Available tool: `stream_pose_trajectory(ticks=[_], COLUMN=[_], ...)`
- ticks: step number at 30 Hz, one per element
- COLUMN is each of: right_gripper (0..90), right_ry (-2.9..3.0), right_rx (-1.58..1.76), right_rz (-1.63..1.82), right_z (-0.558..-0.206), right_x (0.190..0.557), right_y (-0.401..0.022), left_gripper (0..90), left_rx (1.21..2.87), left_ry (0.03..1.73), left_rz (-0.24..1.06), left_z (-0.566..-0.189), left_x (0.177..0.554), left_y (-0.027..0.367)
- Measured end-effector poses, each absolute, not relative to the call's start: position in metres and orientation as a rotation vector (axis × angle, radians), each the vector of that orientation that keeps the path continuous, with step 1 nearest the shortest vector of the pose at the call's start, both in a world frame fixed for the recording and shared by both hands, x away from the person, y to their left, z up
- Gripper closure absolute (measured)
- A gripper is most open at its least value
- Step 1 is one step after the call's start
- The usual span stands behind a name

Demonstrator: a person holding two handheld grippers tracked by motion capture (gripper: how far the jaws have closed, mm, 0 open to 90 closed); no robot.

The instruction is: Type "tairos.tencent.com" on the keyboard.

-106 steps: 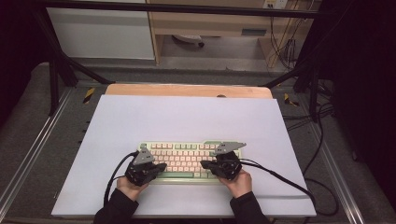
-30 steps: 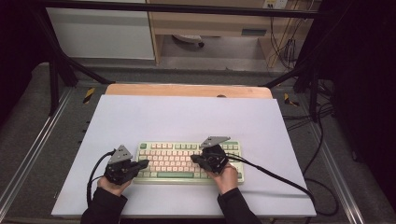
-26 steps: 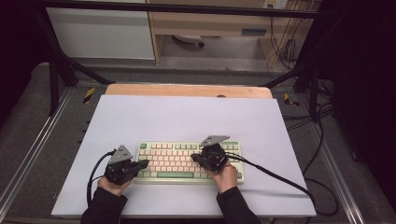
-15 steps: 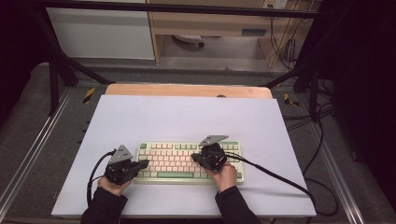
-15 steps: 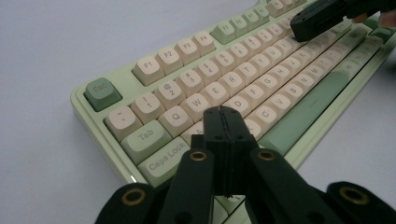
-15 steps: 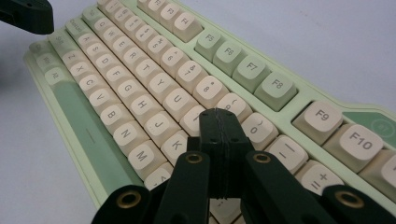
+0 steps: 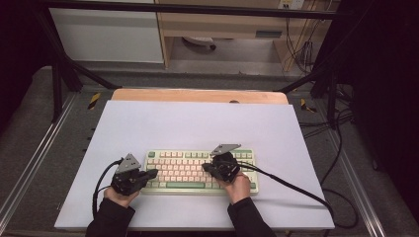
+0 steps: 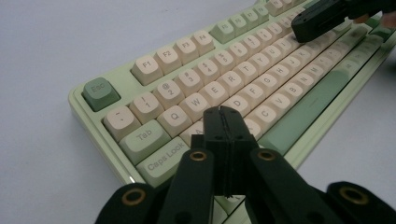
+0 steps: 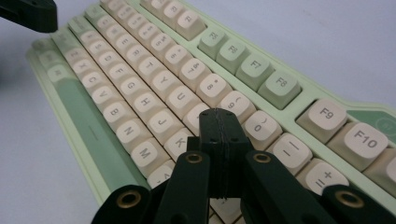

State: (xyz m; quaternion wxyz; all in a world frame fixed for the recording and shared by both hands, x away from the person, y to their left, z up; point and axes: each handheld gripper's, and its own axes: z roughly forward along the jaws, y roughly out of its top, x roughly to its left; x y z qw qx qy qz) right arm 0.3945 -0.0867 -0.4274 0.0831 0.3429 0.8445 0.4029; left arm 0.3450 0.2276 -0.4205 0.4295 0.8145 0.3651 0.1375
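Keyboard: your pale green mechanical keyboard with cream and green keycaps (image 7: pixel 197 169) sits flat on the near half of the mat, roughly centred left to right, long edge running left-right.
Mat: big white rectangular mat (image 7: pixel 197 123) covering most of the table; a strip of bare light wooden tabletop (image 7: pixel 197 95) peeks out along the far edge.
Left gripper: your left gripper (image 7: pixel 154 173) comes in from the near left, tips pointing right over the keyboard's left end. In the left gripper view (image 8: pixel 223 122) the two black jaws are pressed flat together, nothing between them, sitting right above the A/S area of the home row. Can't tell if the tip is actually pushing a key or just hovering on it.
Right gripper: your right gripper (image 7: pixel 206 168) is over the right-middle of the keyboard, tips pointing left. The right gripper view (image 9: pixel 219 122) shows its jaws squeezed together too, empty, parked over the keys near K, O and 0. Same deal, contact is hard to call.
Hands: your left hand (image 7: pixel 120 193) is on the mat just near-left of the keyboard, your right hand (image 7: pixel 237 186) rests over its near right edge. Dark sleeves on both.
Gap between grippers: tips face each other across the middle keys, clearly apart.
Cables: black cable (image 7: pixel 296 186) trails right from the right gripper across the mat.
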Motion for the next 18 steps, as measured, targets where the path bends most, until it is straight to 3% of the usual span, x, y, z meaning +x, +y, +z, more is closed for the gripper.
stream_pose_trajectory(ticks=[18], right_gripper=[90.0], right_ry=[2.519], right_rx=[0.967], right_rz=[1.286], right_z=[-0.409], right_x=[0.377], right_y=[-0.091], left_gripper=[90.0], left_rx=[2.032], left_ry=[0.911], left_rz=[0.345], left_z=[-0.42], left_x=[0.345], left_y=[0.227])
